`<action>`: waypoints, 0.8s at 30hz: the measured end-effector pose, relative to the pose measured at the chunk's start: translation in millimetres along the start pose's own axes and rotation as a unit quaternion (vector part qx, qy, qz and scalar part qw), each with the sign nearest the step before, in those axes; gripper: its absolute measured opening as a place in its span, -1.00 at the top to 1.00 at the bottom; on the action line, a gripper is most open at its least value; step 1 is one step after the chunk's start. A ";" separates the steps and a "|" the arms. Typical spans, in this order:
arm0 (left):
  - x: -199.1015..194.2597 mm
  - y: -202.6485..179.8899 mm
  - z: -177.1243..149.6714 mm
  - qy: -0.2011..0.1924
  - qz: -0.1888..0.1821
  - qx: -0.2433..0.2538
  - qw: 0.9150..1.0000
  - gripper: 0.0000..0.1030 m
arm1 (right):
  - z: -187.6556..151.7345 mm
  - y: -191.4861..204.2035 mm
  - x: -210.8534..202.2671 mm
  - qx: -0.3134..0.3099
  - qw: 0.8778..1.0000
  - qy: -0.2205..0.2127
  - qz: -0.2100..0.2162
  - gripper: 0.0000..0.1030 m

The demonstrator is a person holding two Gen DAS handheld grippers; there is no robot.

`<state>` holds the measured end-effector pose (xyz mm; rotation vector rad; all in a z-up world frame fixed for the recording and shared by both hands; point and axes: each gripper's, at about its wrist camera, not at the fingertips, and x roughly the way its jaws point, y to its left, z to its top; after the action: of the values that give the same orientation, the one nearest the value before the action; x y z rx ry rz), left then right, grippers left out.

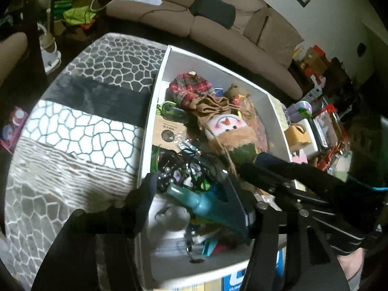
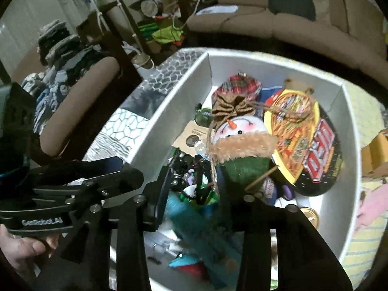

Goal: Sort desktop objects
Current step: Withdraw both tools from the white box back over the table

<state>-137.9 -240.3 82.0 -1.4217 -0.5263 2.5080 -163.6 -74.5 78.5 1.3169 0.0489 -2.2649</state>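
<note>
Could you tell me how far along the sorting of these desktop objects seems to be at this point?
Early, by the look of it. Nothing visibly sorted: the white box is still a jumble, with the snowman doll, noodle package and plaid pouch piled together. In hand: both the left gripper and right gripper are open over the teal object, neither clearly gripping. Nearly all items remain.

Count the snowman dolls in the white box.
1. The snowman doll lies mid-box, carrot nose up, brown bow above its face, between the plaid pouch and the round noodle bowl. Clutter in the white box could hide others.
</note>
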 end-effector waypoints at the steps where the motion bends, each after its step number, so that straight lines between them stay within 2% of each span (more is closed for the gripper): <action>1: -6.0 -3.8 -2.3 -0.006 0.007 0.004 1.000 -0.31 | -0.4 3.2 -7.8 -0.003 1.000 -0.004 -0.002 0.15; 4: -21.6 -15.3 -10.2 -0.019 0.024 0.016 0.999 -0.36 | -5.0 7.1 -29.4 -0.017 1.000 -0.011 -0.020 -0.04; 10: -51.3 -37.8 -28.8 -0.042 0.041 0.033 0.998 -0.85 | -22.1 0.1 -71.5 -0.016 0.999 -0.021 -0.018 -0.37; 12: -61.7 -45.1 -33.4 -0.052 0.045 0.039 0.997 -0.85 | -28.9 -3.1 -83.0 -0.016 0.999 -0.024 -0.021 -0.66; 15: -75.9 -61.7 -41.4 -0.065 0.066 0.063 0.994 -0.91 | -39.2 -9.3 -99.0 -0.010 0.999 -0.031 -0.024 -0.89; 18: -86.1 -75.5 -48.4 -0.073 0.073 0.077 0.992 -0.95 | -49.3 -15.5 -114.4 -0.003 0.999 -0.040 -0.023 -0.99; 19: -88.9 -80.8 -50.5 -0.074 0.074 0.081 0.991 -1.00 | -51.6 -17.4 -119.1 -0.002 0.999 -0.042 -0.023 -0.99; 24: -99.1 -107.2 -62.5 -0.083 0.086 0.102 0.987 -1.00 | -64.7 -26.4 -144.4 0.003 0.998 -0.054 -0.029 -1.00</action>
<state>-32.8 -164.5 173.7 -1.2377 -0.1698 2.7400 -66.4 26.1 156.9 1.2088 0.0439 -2.3817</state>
